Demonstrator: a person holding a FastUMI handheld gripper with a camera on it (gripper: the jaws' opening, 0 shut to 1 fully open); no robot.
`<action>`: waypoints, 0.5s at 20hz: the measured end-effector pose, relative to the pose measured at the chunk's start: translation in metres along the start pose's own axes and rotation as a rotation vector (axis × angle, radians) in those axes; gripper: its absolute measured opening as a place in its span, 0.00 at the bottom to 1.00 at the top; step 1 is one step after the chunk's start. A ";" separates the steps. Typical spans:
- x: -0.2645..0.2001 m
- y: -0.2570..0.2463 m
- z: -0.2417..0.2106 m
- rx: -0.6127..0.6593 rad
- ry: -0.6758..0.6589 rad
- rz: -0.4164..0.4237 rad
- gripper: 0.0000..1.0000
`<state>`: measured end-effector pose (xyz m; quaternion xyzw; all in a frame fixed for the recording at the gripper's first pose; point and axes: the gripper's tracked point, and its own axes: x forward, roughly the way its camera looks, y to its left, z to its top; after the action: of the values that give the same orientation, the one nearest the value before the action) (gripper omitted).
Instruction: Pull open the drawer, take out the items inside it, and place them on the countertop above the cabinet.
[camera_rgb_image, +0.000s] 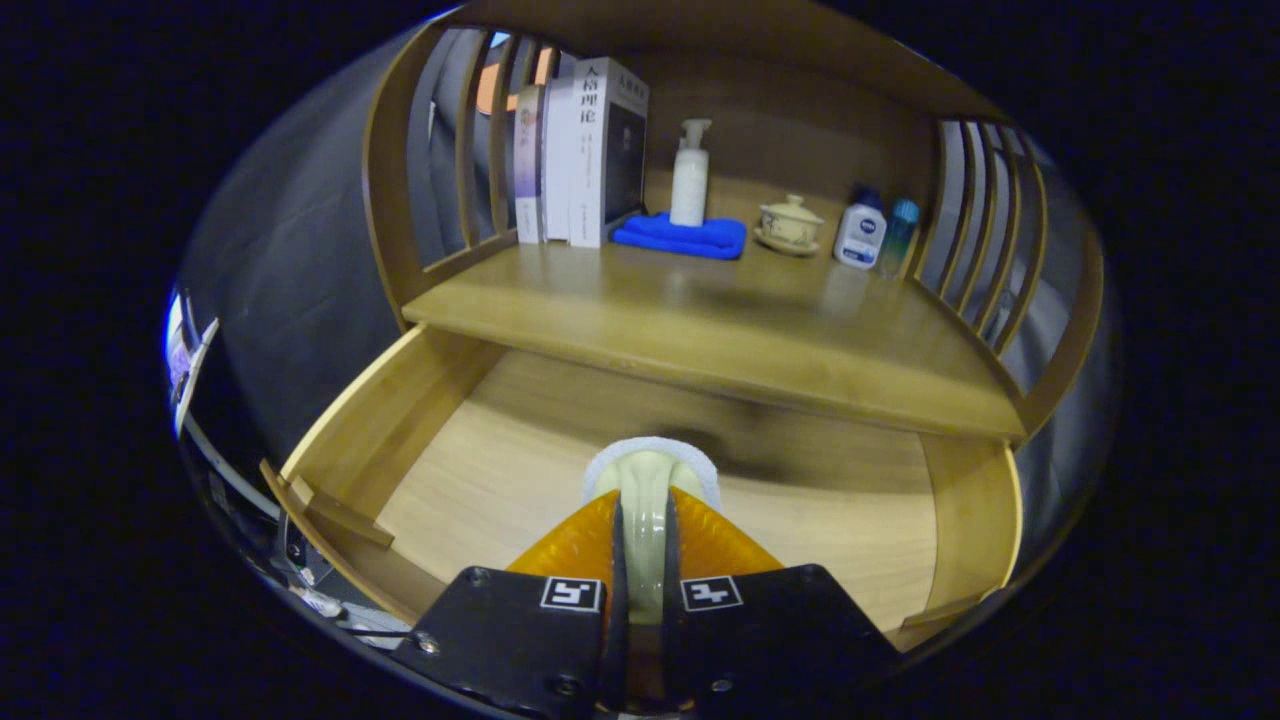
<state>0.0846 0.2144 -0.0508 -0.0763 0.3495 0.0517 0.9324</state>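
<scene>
The wooden drawer (480, 470) is pulled open below the countertop (700, 330). Its pale bottom lies bare around the fingers. My gripper (646, 500) hangs over the open drawer, its orange fingers (575, 540) shut on a pale cream item with a white rim (650, 465). That item sticks out just ahead of the fingertips, and its shadow falls on the drawer bottom beyond it. The part of it between the fingers is mostly hidden.
On the countertop stand books (585, 150) at the back left, a white pump bottle (690, 175) on a folded blue cloth (685, 237), a lidded cup on a saucer (790, 222), a white-and-blue bottle (861, 230) and a teal bottle (898, 235). Slatted side walls (975, 230) flank the shelf.
</scene>
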 end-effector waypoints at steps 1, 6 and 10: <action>-0.005 -0.001 0.005 -0.010 -0.014 -0.006 0.16; -0.028 -0.006 0.024 -0.012 -0.058 -0.001 0.16; -0.039 -0.019 0.048 0.003 -0.099 -0.022 0.16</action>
<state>0.0895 0.2029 0.0126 -0.0762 0.3023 0.0445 0.9491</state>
